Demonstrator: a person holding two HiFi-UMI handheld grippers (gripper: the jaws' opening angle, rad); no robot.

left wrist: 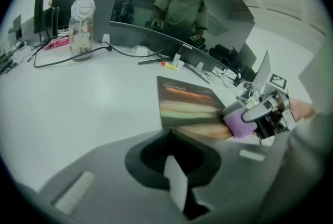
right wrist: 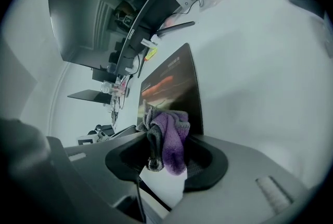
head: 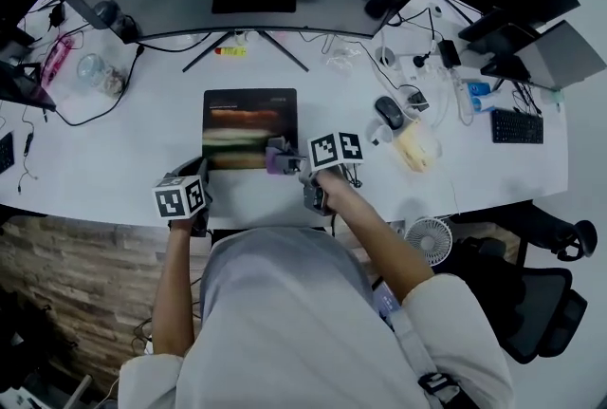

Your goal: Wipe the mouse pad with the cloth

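The dark mouse pad [head: 248,118], printed with a blurred picture, lies flat on the white desk [head: 123,160] in front of the person. My right gripper [head: 287,160] is shut on a bunched purple and grey cloth [head: 276,160], which sits on the pad's near right corner. The right gripper view shows the cloth [right wrist: 169,140] hanging out of that gripper [right wrist: 164,166] at the pad's [right wrist: 171,80] near edge. My left gripper [head: 197,177] is low at the pad's near left corner. Its jaws [left wrist: 174,176] look shut and empty, with the pad [left wrist: 184,101] just beyond them.
A curved monitor on a splayed stand [head: 245,42] is behind the pad. To the right are a mouse [head: 388,111], a yellowish bag [head: 417,146], cables and a keyboard [head: 517,125]. A glass jar [head: 92,68] stands far left. A small fan [head: 432,239] and a chair are below the desk edge.
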